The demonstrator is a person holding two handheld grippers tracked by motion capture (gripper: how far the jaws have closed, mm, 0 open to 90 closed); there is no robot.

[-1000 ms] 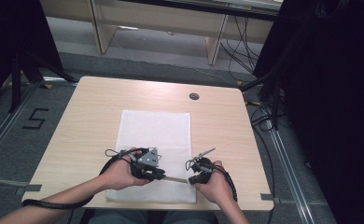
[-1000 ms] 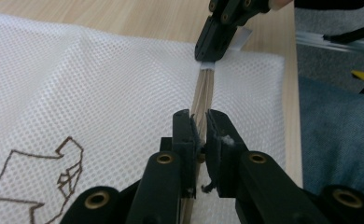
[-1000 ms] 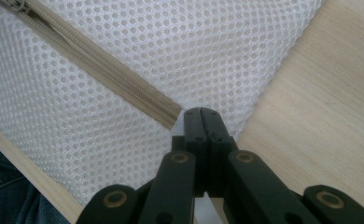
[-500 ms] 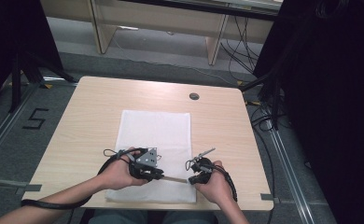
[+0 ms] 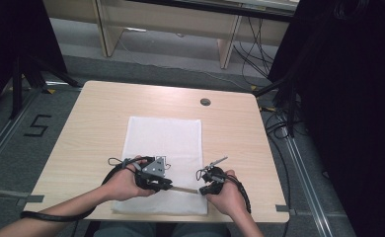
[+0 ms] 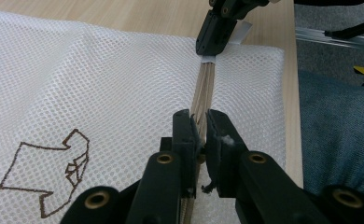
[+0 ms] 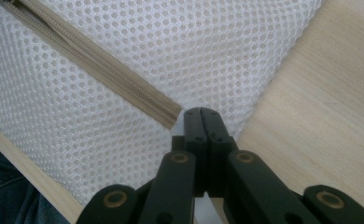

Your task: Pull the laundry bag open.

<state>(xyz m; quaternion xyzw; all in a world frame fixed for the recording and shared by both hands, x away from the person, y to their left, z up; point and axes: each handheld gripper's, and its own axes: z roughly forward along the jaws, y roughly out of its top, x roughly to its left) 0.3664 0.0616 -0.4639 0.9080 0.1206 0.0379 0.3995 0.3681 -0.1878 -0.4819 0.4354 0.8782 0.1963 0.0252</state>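
The wooden table (image 5: 106, 113) carried a white mesh laundry bag (image 5: 163, 143), which lay flat from the centre of the table towards 6 o'clock, with its near edge close to the table edge by the person. A brown outline drawing (image 6: 47, 175) was printed on the mesh. Along the near end of the bag ran a beige zipper (image 5: 183, 189), and both tools worked on it.

The left gripper (image 6: 202, 128) was at about 7 o'clock from the centre of the table, its jaws pinching the zipper tape, which stood up as a thin ridge between them. The right gripper (image 7: 201, 114) was at about 5 o'clock, at the end of the zipper near the corner of the bag. Its jaws were pressed together there. I think they held the small pull tab, but the tab itself was hidden, so I cannot tell this for sure.

The step in hand seemed to be sliding the zipper along. To do it well, the left gripper should keep the tape tight and a little lifted, as an anchor. The right gripper should pull in a straight line with the teeth, low and slowly, not sideways. Otherwise the soft mesh could wrinkle and catch in the slider.
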